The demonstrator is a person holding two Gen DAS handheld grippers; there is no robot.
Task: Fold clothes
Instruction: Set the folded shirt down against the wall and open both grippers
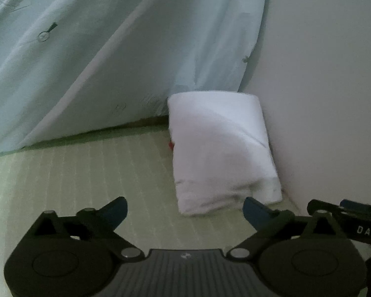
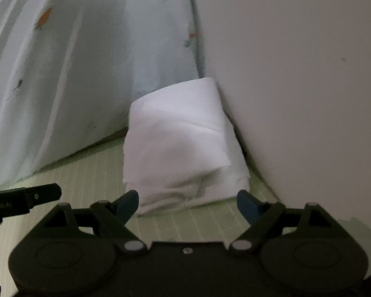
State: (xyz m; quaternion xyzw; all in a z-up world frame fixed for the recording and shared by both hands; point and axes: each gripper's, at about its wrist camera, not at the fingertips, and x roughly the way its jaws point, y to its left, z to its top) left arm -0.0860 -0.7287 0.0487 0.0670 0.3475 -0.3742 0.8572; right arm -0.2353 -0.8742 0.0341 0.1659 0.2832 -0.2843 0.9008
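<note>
A white garment [image 1: 220,151] lies folded into a compact rectangle on the green striped mat [image 1: 86,180], against the wall. It also shows in the right wrist view [image 2: 180,146]. My left gripper [image 1: 185,210] is open and empty, just short of the bundle's near edge. My right gripper [image 2: 188,205] is open and empty, with its jaws spread on either side of the bundle's near end, apart from it. Part of the right gripper [image 1: 353,220] shows at the right of the left wrist view.
A pale blue patterned cloth [image 1: 99,49] hangs or drapes behind the mat on the left; it also shows in the right wrist view [image 2: 86,74]. A plain whitish wall [image 1: 321,86] stands on the right, right beside the bundle.
</note>
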